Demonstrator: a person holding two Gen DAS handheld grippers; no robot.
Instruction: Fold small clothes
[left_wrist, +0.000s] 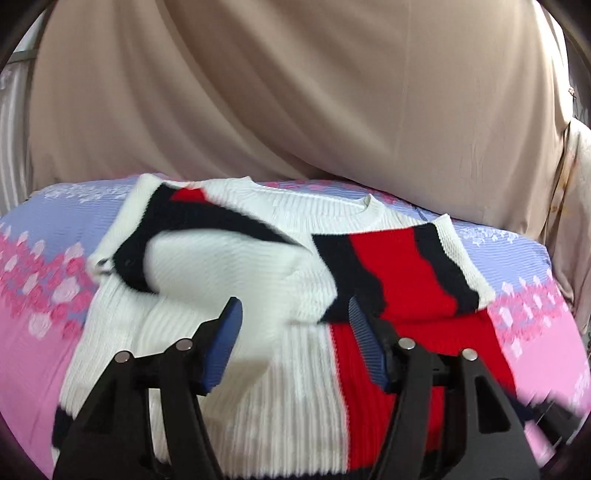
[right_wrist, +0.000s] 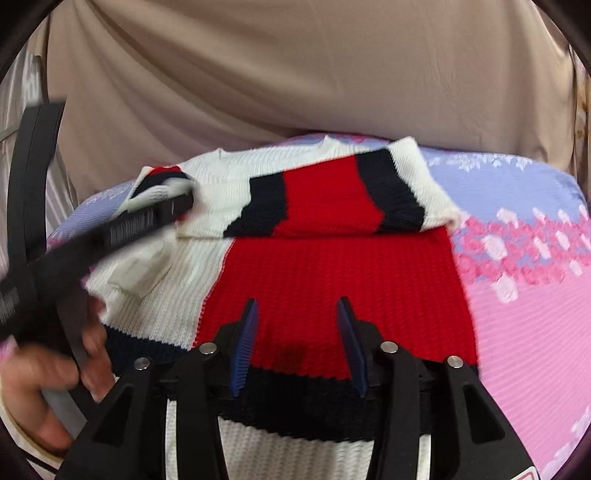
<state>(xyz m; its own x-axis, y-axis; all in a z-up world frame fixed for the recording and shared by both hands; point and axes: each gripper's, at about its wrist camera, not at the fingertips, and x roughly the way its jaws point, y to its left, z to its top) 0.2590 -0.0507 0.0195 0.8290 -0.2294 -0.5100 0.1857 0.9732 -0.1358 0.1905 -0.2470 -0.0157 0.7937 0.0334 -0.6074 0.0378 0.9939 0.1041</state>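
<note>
A broad beige draped cloth (left_wrist: 295, 92) fills the background behind the work surface in both wrist views. Below it lies a ribbed bedspread in lilac and pink with a band of pink-and-white flower print (right_wrist: 524, 295), and it carries the task's garment. That garment is a small ribbed knit sweater in white, red and navy blocks (left_wrist: 288, 387), spread flat on the bedspread with its round white neckline (left_wrist: 365, 210) at the far edge. Its red sleeve with navy bands and a white cuff (right_wrist: 332, 199) lies folded across the chest. The white sleeve with a navy band (left_wrist: 207, 251) is folded inward on the other side, blurred and slightly lifted. The left gripper (left_wrist: 291, 343) hovers above the sweater's middle with its blue ribbed pads spread wide and nothing between them; in the right wrist view its black frame is a blur held by a hand (right_wrist: 44, 373). The right gripper (right_wrist: 297, 347) sits over the red panel near the navy hem, its pads partly apart and pressing on nothing
</note>
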